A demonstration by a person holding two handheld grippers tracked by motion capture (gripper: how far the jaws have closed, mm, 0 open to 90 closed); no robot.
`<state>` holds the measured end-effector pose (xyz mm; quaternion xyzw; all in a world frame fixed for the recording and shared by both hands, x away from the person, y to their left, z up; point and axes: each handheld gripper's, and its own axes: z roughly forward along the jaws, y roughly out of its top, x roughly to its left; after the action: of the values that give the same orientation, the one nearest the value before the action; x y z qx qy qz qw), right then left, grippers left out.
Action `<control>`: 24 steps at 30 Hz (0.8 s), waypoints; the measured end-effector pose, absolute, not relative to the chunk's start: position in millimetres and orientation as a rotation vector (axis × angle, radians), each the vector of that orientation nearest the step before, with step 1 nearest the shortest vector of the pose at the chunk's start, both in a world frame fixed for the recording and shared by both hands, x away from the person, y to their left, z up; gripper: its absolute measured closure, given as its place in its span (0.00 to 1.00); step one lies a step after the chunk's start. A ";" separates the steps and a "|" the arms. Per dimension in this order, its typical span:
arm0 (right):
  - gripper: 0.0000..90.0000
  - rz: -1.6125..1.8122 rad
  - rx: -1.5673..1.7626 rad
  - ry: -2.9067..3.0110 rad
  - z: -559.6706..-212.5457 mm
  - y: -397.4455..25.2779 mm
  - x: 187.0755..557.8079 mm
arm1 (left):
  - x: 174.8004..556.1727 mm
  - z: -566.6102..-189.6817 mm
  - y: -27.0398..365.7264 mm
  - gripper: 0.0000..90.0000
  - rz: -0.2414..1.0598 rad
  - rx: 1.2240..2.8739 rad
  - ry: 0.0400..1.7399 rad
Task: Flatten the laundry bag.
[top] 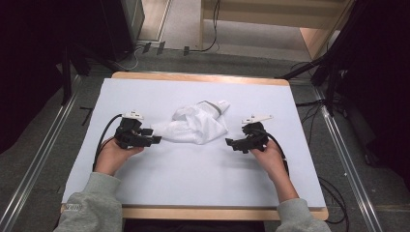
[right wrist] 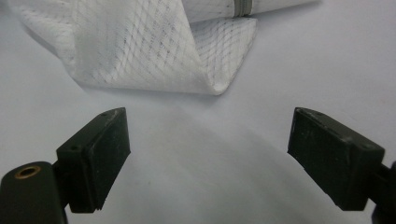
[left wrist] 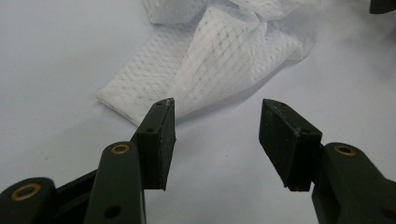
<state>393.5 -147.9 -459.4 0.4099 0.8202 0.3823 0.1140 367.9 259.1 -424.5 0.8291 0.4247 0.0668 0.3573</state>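
Note:
A crumpled white mesh cloth (top: 196,123) with a grey band lies in the middle of the white table top (top: 193,169). My left gripper (top: 155,139) rests just left of the cloth's near-left corner, jaws open and empty. In the left gripper view the mesh cloth (left wrist: 219,60) lies right ahead of the open left gripper (left wrist: 217,135), its corner beside the left jaw. My right gripper (top: 229,142) sits to the right of the cloth, open and empty. In the right gripper view the cloth's folded edge (right wrist: 140,51) lies a little beyond the wide-open right gripper (right wrist: 208,154).
The white sheet covers a wooden table whose far edge (top: 200,77) and near edge (top: 222,212) show. Cables (top: 104,137) trail from each gripper. Dark stands and floor rails (top: 43,159) flank the table on both sides.

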 end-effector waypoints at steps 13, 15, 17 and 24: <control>0.15 1.346 1.214 2.412 -457.5 -149.4 383.1 | 373.0 -426.1 258.0 0.52 0.150 2.171 1.069; 0.15 1.334 1.223 2.405 -457.3 -151.5 381.5 | 374.4 -424.0 257.2 0.51 0.165 2.165 1.083; 0.15 1.334 1.230 2.401 -458.0 -154.1 380.2 | 376.1 -424.0 256.6 0.49 0.190 2.172 1.103; 0.15 1.275 1.246 2.411 -458.5 -153.6 374.4 | 381.3 -425.8 253.1 0.48 0.140 2.170 1.096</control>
<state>374.4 -153.6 -458.5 0.4145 0.8020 0.4241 0.0712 381.3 253.1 -425.8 0.8361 0.4223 0.0541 0.3458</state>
